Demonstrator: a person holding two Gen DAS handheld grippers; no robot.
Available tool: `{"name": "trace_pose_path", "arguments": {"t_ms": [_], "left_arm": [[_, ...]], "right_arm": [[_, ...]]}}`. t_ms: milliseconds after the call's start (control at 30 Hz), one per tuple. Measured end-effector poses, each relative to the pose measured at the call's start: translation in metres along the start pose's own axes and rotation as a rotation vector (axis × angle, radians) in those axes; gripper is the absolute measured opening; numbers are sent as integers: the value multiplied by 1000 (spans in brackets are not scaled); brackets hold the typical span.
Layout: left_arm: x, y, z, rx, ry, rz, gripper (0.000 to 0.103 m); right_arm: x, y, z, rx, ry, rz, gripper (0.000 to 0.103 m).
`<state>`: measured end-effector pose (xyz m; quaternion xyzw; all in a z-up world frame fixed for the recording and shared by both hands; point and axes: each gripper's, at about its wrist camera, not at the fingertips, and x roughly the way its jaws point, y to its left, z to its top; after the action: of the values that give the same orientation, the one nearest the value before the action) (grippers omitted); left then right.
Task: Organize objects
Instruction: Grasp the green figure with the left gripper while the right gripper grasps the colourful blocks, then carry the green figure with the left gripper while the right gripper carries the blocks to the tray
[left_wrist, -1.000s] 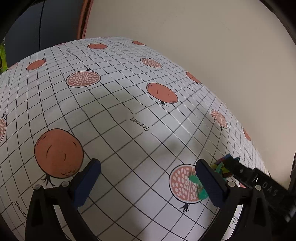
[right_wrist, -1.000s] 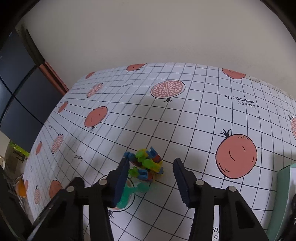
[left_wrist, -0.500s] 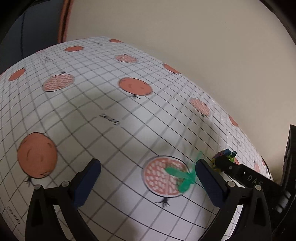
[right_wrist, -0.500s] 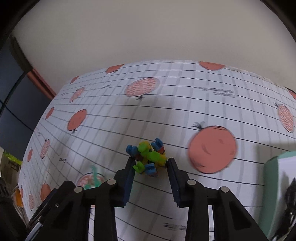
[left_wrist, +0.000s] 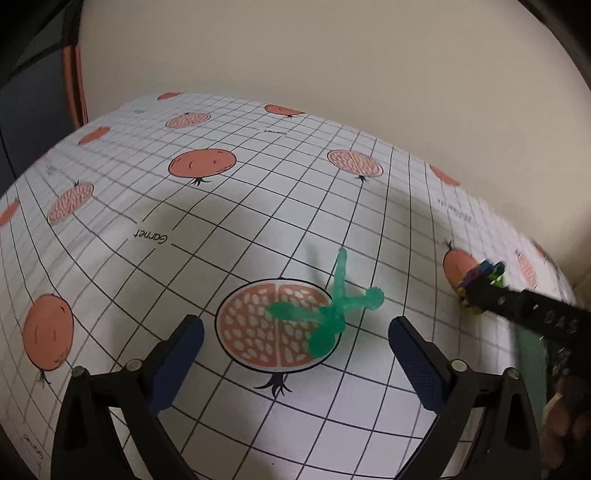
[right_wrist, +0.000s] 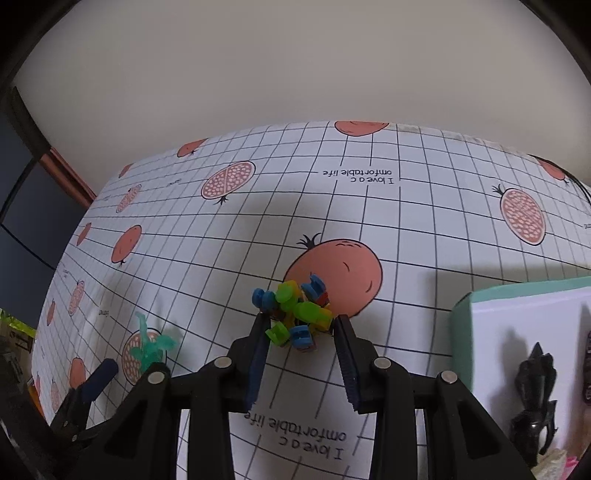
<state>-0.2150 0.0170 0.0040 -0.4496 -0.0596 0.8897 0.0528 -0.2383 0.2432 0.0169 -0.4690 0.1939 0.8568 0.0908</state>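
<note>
Gripping the cluster of coloured plastic connector pieces (right_wrist: 295, 314) is the right claw (right_wrist: 301, 332), whose two pads are closed against the cluster's sides so that blue, green and yellow pieces stick out in front of them. The cluster is judged to be light and stiff but knobbly, made of many small parts that may only be loosely joined; a hold across its widest middle, as is seen now, is judged safer than a pinch on one protruding piece, which could snap off or slip. Whether the cluster is lifted clear of the table (right_wrist: 424, 229) or resting on it cannot be told. It is seen over the near edge of the whole pomegranate print (right_wrist: 332, 273), with the open mint-green box (right_wrist: 461, 332) to the right of that print; a dark toy figure (right_wrist: 535, 398) is lying in the box.

To the left of the same print, well apart, a translucent green plastic figure (left_wrist: 328, 310) is lying flat on a cut-pomegranate print (left_wrist: 273, 325). It is judged thin, light and slightly flexible, with slender limbs; its thicker central body is the likeliest place for a hold.

The left claw (left_wrist: 295, 343) is held wide open and empty, tilted down towards the table, with the green figure framed between its blue pads but ahead of them and untouched. The right claw is reached forward at a similar downward tilt.
</note>
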Motion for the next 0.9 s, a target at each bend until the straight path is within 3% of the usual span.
{"name": "trace_pose_path", "arguments": {"t_ms": [267, 900], "left_arm": [[0, -15, 1, 93, -7, 53, 41], [-20, -17, -12, 76, 49, 26, 38]], "right_arm": [[-9, -1, -6, -21, 0, -7, 38], [-59, -13, -40, -55, -15, -26, 38]]}}
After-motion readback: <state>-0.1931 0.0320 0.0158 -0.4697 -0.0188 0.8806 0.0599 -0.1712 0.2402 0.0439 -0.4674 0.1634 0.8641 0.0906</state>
